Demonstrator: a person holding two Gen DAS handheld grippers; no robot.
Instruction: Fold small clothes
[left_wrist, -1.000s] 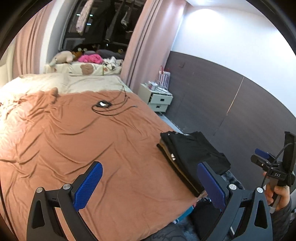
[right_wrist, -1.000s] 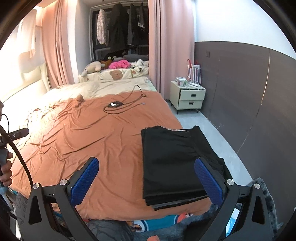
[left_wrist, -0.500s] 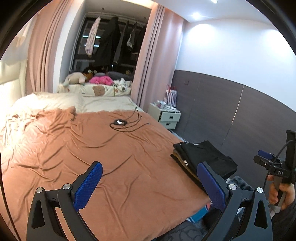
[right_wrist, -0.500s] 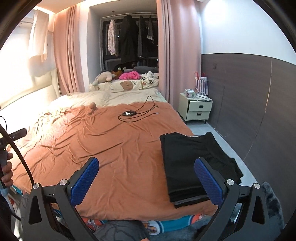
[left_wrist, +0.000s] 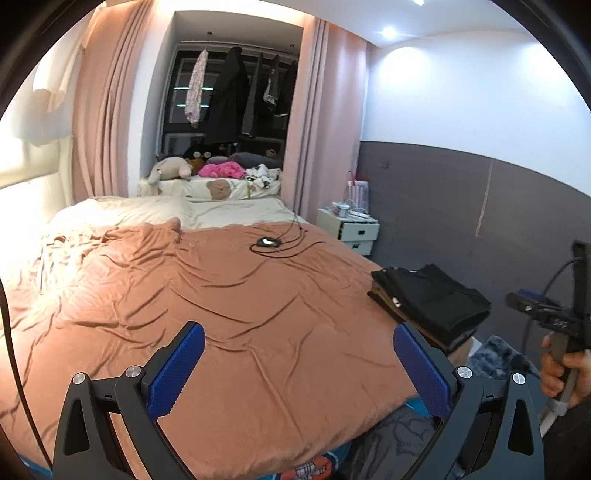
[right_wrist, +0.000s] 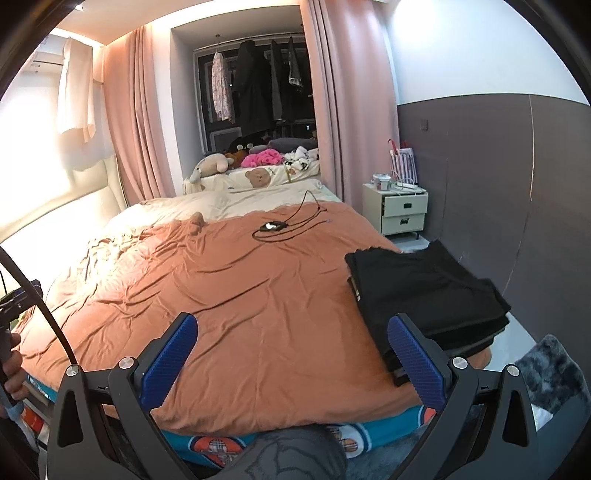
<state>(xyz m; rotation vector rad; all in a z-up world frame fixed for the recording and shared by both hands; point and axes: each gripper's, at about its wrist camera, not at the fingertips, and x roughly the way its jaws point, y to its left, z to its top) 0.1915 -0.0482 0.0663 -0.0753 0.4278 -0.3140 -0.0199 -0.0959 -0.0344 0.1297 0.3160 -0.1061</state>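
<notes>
Raised and drawn back from the bed since a second ago, both views now showing more wall and ceiling and the folded stack smaller and farther off

Left to right:

- Left gripper (left_wrist: 298, 363): spread wide, nothing between the blue pads (left_wrist: 177, 369), held above the near edge of the bed
- Orange sheet (right_wrist: 236, 288): wrinkled, bare across the left and centre, wide open room for moving
- Black cable with a small device (right_wrist: 275, 226): lying far back on the sheet, well apart from both grippers
- Right gripper (right_wrist: 291, 356): spread wide, holding nothing, right pad (right_wrist: 415, 363) overlapping the stack in view; contact cannot be told
- Folded stack of black clothes (right_wrist: 424, 291): at the right near corner of the bed, outer edge overhanging the mattress side
- White nightstand (right_wrist: 402, 214): beyond the stack, against the dark wall panel (right_wrist: 517, 177)
</notes>
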